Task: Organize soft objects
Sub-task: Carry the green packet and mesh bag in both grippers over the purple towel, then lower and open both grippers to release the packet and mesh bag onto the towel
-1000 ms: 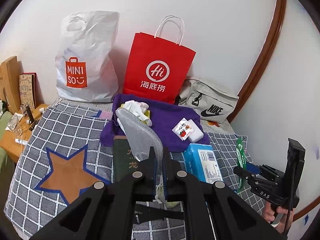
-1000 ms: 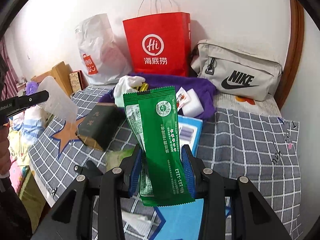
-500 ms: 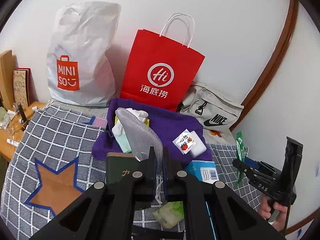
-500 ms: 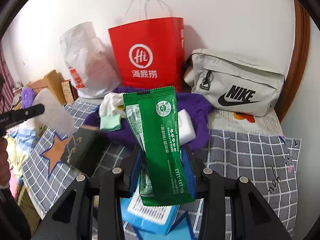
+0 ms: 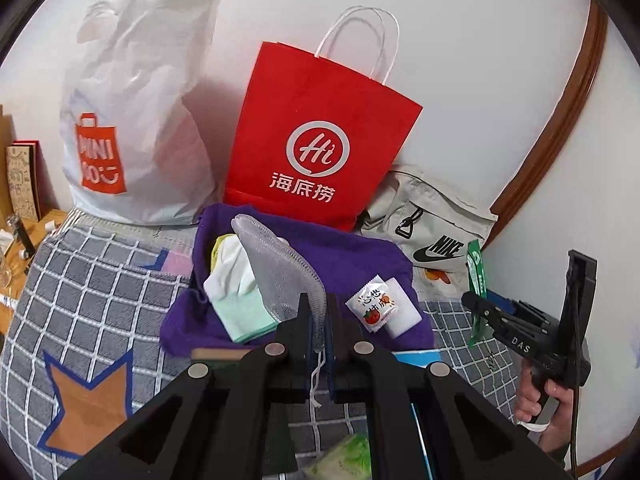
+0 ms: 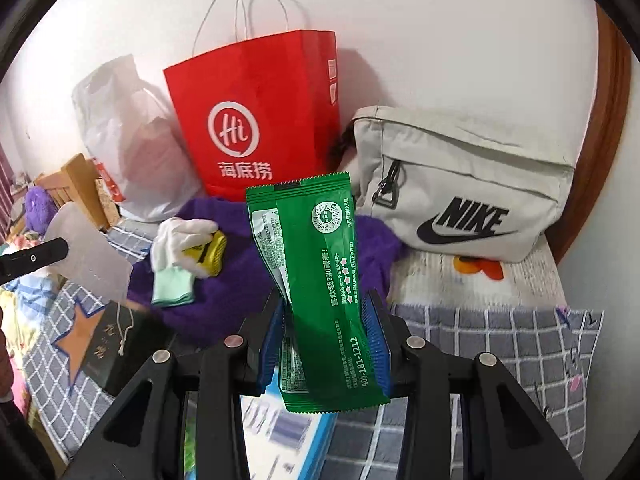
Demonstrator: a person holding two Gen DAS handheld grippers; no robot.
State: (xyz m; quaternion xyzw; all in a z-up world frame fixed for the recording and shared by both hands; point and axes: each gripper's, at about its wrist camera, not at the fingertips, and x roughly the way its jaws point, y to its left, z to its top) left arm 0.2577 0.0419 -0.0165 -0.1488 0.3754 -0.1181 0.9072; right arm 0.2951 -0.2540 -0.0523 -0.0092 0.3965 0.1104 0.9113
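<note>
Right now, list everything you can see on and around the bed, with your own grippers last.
Paper bag: 1, red, against wall.
Plastic bag: 1, white, left of paper bag.
Nike bag: 1, beige, right of paper bag.
Towel: 1, purple, on bed.
Glove: 1, white-mint, on towel.
Sachet: 1, white, on towel.
Box: 1, dark green, on bed.
Mesh pouch: 1, grey, in left gripper.
Packet: 1, green, in right gripper.

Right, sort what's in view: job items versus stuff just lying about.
Job:
- mesh pouch in left gripper
- green packet in right gripper
- purple towel
- white sock

Lying about:
- red paper bag
- Nike pouch
- dark book
</note>
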